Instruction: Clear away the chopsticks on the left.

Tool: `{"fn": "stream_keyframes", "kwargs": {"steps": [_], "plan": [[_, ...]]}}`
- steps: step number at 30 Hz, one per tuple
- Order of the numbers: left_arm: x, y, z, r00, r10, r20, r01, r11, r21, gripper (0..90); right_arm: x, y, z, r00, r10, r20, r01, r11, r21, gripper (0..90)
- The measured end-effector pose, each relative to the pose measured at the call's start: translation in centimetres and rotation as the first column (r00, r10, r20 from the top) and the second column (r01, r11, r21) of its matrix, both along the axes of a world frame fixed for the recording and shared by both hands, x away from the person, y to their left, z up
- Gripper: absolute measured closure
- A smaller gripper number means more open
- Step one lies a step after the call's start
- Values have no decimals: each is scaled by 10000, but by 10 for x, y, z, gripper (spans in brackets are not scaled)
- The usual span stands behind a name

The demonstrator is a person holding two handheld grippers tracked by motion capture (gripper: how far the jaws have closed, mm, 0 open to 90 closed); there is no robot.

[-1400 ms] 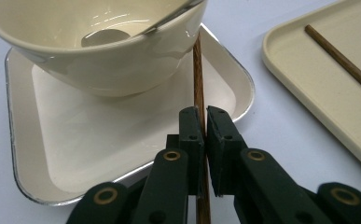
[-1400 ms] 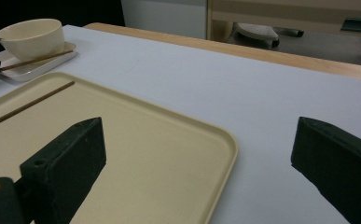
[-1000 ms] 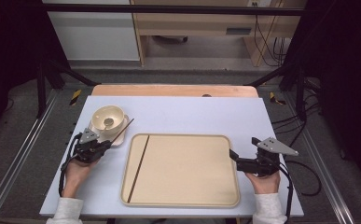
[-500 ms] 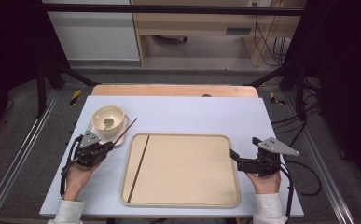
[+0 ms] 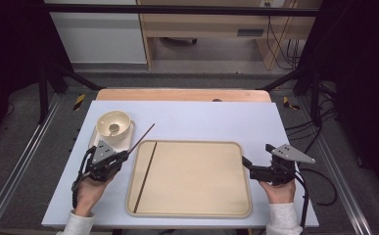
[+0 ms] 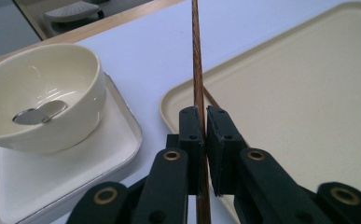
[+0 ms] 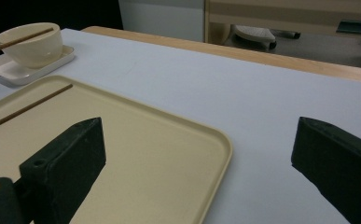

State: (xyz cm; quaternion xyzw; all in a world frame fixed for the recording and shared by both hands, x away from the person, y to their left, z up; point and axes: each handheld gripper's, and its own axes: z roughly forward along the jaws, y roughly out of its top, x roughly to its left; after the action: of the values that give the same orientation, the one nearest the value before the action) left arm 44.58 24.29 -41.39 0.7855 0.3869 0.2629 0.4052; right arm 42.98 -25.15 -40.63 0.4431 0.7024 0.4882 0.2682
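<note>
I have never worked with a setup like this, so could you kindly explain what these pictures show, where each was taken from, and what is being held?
There is no robot here. A person sits at a white table and holds a pair of hand-operated tongs in each hand. The high view looks down from a fixed camera above the person; the other two come from small cameras riding on the tongs, looking along their black jaws.

On the table lies a beige tray with one brown chopstick resting along its left side. Behind it, to the left, a cream bowl stands on a small white dish.

The left tongs are shut on a second chopstick, which points up and away over the tray's corner. The right tongs are open and hold nothing, beside the tray's right edge.
</note>
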Motion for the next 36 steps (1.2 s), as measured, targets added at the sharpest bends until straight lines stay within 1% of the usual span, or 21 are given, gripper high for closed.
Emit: {"fn": "stream_keyframes", "kwargs": {"steps": [3,4,7,11,17,19,21,23,25,26,27,28,30,31,33,36], "plan": [[-3,-5,3,10000,-15,24,15,10000,-19,846,0,0,0,10000,7,-19,-7,10000,19,33],[-6,-10,5,9999,24,134,-22,9998,-218,846,0,0,0,10000,13,-36,-13,10000,-9,33],[-9,-17,7,9996,207,189,-200,9991,-363,846,0,0,0,10000,17,-49,-17,10000,11,33],[-12,-22,7,9992,367,170,-359,9982,-472,846,0,1,0,10000,14,-58,-14,10000,58,33],[-17,-27,8,9969,781,19,-777,9931,-883,846,-1,0,1,10000,25,-1,-25,9999,163,33],[-18,-31,8,9954,960,46,-953,9916,-874,846,-2,-1,2,10000,3,41,-4,9998,208,34],[-20,-36,8,9947,1020,98,-1010,9924,-704,847,-2,-1,2,10000,28,61,-29,9998,215,34],[-21,-38,8,9946,1026,135,-1014,9923,-709,846,-3,-1,3,9999,53,88,-55,9997,231,34],[-23,-42,8,9944,1044,141,-1029,9913,-821,846,-3,0,3,9999,77,90,-79,9996,256,34],[-23,-43,8,9936,1111,186,-1089,9899,-911,846,-3,0,3,9999,77,90,-79,9996,256,34],[-24,-46,8,9933,1145,133,-1124,9879,-1069,846,-2,0,3,9999,91,71,-92,9996,266,34],[-24,-46,8,9933,1145,133,-1124,9879,-1069,846,-2,0,3,9999,91,71,-92,9996,266,34],[-27,-52,8,9920,1252,164,-1225,9859,-1142,846,-2,0,3,9999,129,75,-131,9994,316,34],[-28,-53,8,9917,1277,178,-1246,9846,-1230,846,-2,0,3,9999,131,77,-134,9994,331,34],[-31,-57,7,9909,1336,128,-1300,9791,-1561,846,-3,0,4,9999,132,76,-135,9992,378,34],[-35,-62,5,9895,1436,161,-1392,9770,-1613,847,-3,-1,5,9998,126,131,-131,9991,393,34]]}}
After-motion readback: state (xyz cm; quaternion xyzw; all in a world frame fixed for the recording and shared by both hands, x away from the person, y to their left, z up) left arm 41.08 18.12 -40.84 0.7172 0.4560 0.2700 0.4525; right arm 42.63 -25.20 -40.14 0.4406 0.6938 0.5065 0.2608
